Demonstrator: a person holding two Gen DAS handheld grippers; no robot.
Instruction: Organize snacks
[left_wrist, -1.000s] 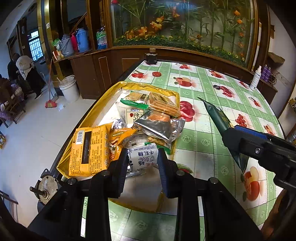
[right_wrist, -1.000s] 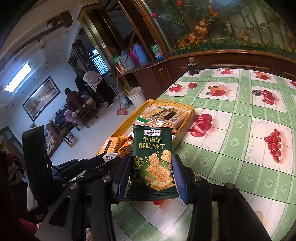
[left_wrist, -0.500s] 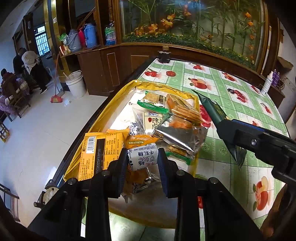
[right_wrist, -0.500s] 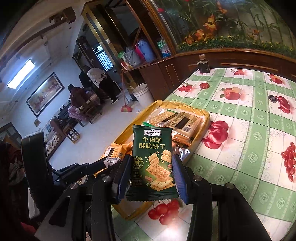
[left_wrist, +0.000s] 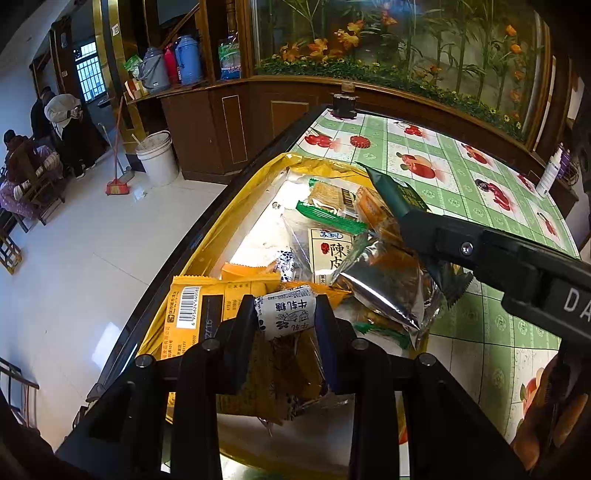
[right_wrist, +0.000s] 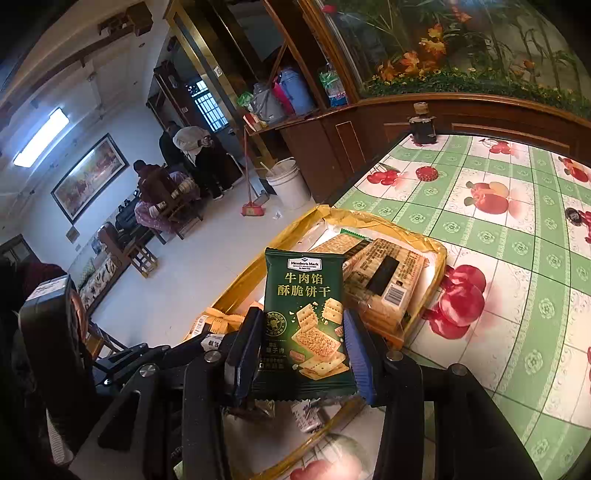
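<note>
Snack packets (left_wrist: 384, 288) in yellow tray (left_wrist: 236, 206)

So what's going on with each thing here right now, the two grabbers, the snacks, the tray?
Left gripper: shut on a small white candy, over the tray.
Right gripper: shut on a green cracker packet, held upright.
Yellow tray: on the table, holding loose snacks.
Silver packet: sealed, lying on the pile.
Orange packet: lying barcode side up.
Bucket: upright on the floor.

green fruit-print table (left_wrist: 476, 325) bears a yellow snack tray (left_wrist: 236, 206)
</note>
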